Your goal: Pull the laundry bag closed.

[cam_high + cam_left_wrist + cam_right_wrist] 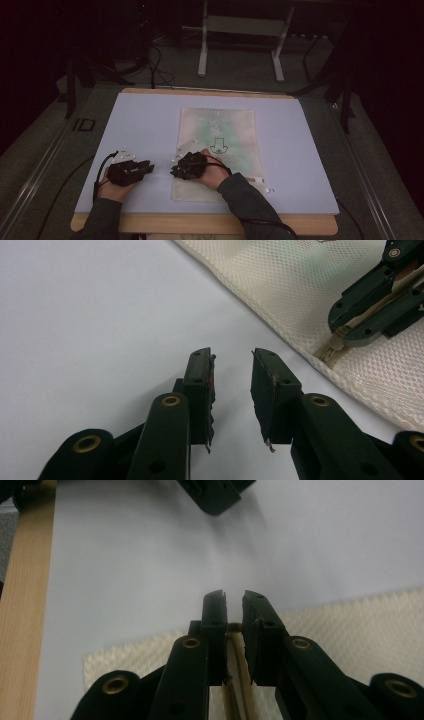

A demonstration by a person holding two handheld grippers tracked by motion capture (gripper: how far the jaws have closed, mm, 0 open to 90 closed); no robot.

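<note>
A cream mesh bag (220,125) lies flat in the middle of the white mat, with a green shape and a black arrow mark (218,145) showing on it. My right gripper (175,172) rests at the bag's near-left edge. In the right gripper view the right gripper (233,596) stands almost closed, with a beige zipper strip (239,680) running between the jaws. The left gripper view shows that gripper (342,332) pinching a beige tab (329,349) at the mesh edge (300,285). My left gripper (150,167) (232,357) hovers open over bare mat just left of the bag, holding nothing.
The white mat (150,115) lies on a wooden tabletop whose front edge (200,225) (25,605) is close to the hands. Small white pieces (265,185) lie by the bag's near-right corner. A metal stand (240,30) and cables sit on the floor beyond the table.
</note>
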